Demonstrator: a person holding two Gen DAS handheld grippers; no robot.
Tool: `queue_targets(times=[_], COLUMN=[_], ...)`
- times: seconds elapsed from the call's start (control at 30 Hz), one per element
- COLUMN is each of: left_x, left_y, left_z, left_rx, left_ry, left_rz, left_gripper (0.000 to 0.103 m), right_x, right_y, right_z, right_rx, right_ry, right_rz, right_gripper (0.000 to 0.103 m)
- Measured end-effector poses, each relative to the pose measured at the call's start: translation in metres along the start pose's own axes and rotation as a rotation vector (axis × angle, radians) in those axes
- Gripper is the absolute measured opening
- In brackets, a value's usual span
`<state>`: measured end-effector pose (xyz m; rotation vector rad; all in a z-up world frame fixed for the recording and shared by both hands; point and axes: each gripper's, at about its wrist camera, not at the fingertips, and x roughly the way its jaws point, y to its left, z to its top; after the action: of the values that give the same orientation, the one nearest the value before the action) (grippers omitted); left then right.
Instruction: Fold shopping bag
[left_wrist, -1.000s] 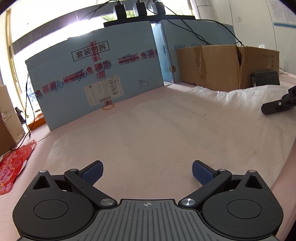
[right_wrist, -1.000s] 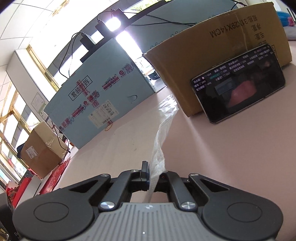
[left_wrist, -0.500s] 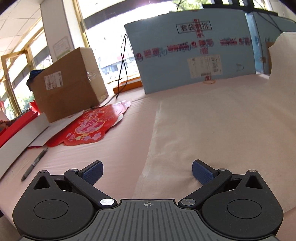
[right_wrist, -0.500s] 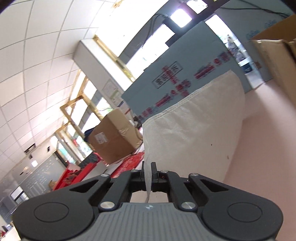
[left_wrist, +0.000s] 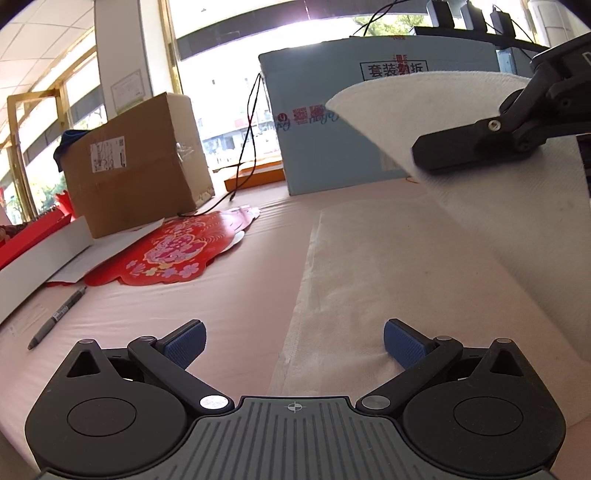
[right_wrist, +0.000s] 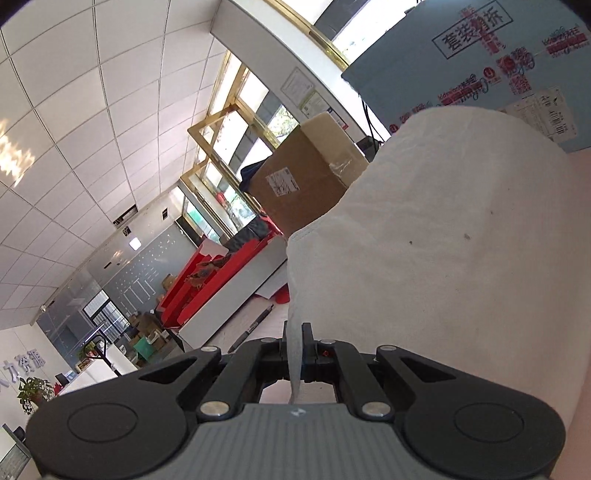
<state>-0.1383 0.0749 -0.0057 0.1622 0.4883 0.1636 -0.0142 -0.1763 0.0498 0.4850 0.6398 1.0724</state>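
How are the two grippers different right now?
The left gripper is open with nothing between its blue pads; the right gripper is shut on the white bag. The left sits low over the table; the right holds its edge up. Both have black fingers.

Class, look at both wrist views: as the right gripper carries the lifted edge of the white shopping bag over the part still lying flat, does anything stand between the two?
Nothing visible does. The right gripper is shut on the shopping bag; the flat part is bare. The left gripper sits open at its near edge.

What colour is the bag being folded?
Off-white bag, clearest in the left wrist view.
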Motion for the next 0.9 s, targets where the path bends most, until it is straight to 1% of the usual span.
queue_targets(times=[0.07,0.2,0.3,0.37,0.4,0.43,0.47,0.5,0.53,0.57,0.63,0.67,0.73,0.8,0.83,0.9], left_x=[0.000,0.001,0.001,0.001,0.001,0.002,0.002,0.000,-0.003,-0.006,-0.011,-0.012,-0.017,-0.025,-0.031,-0.041], left_y=[0.002,0.002,0.002,0.002,0.003,0.004,0.005,0.008,0.013,0.018,0.029,0.035,0.049,0.063,0.070,0.078], left_z=[0.000,-0.001,-0.001,-0.002,-0.002,-0.002,-0.002,-0.002,-0.003,-0.004,-0.008,-0.010,-0.017,-0.021,-0.022,-0.019], left_rx=[-0.013,-0.021,-0.018,-0.024,-0.027,-0.031,-0.036,-0.051,-0.078,-0.104,-0.156,-0.169,-0.178,-0.186,-0.197,-0.211], left_ry=[0.001,0.005,0.005,0.005,0.005,0.004,0.002,-0.005,-0.009,-0.014,-0.010,0.001,0.030,0.040,0.036,0.004], left_rz=[-0.010,-0.015,-0.010,-0.008,-0.008,-0.010,-0.013,-0.020,-0.023,-0.026,-0.020,-0.001,0.097,0.216,0.263,0.318], left_gripper=[0.103,0.103,0.103,0.103,0.103,0.103,0.103,0.103,0.103,0.103,0.103,0.103,0.103,0.103,0.103,0.103], right_x=[0.010,0.028,0.037,0.038,0.039,0.038,0.037,0.036,0.032,0.026,0.009,-0.001,-0.021,-0.039,-0.046,-0.059], right_y=[0.001,0.004,0.004,0.006,0.006,0.006,0.006,0.007,0.008,0.009,0.011,0.010,0.004,-0.009,-0.018,-0.037], right_z=[0.000,-0.005,-0.011,-0.023,-0.025,-0.029,-0.031,-0.031,-0.030,-0.030,-0.026,-0.023,-0.017,-0.011,-0.008,-0.001], right_rx=[0.000,-0.023,-0.015,-0.015,-0.015,-0.010,-0.001,0.011,0.021,0.028,0.013,-0.002,-0.021,-0.029,-0.019,0.001], right_ry=[0.028,0.069,0.091,0.099,0.105,0.113,0.118,0.121,0.115,0.098,0.061,0.043,-0.001,-0.033,-0.042,-0.060], right_rz=[-0.015,-0.075,-0.086,-0.089,-0.089,-0.086,-0.082,-0.077,-0.070,-0.060,-0.029,-0.020,-0.045,-0.123,-0.168,-0.258], right_gripper=[0.001,0.001,0.001,0.007,0.008,0.014,0.033,0.046,0.068,0.078,0.079,0.082,0.087,0.089,0.089,0.088])
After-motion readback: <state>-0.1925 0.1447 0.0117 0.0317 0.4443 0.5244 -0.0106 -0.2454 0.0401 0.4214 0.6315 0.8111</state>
